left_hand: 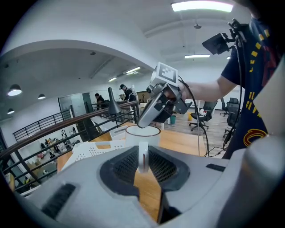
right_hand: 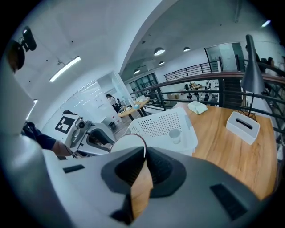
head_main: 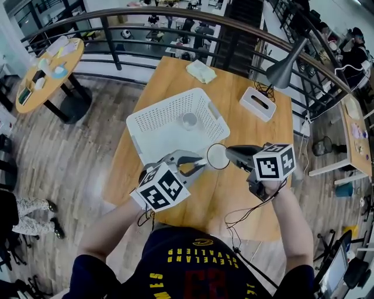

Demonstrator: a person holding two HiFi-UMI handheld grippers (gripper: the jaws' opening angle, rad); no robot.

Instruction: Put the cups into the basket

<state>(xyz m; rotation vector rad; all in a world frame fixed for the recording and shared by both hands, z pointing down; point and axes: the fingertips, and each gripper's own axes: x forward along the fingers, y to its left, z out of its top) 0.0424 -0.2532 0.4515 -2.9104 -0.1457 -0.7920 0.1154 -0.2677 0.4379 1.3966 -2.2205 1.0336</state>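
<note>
A white cup hangs just above the wooden table, in front of the white perforated basket. Both grippers hold it. My left gripper is shut on the cup's handle, which stands upright between its jaws in the left gripper view. From the other side, my right gripper pinches the cup's thin rim. A small clear glass cup stands inside the basket and shows in the right gripper view too.
A white tissue box, a folded cloth and a grey desk lamp sit at the table's far side. A curved railing runs behind it. A round table stands at the far left.
</note>
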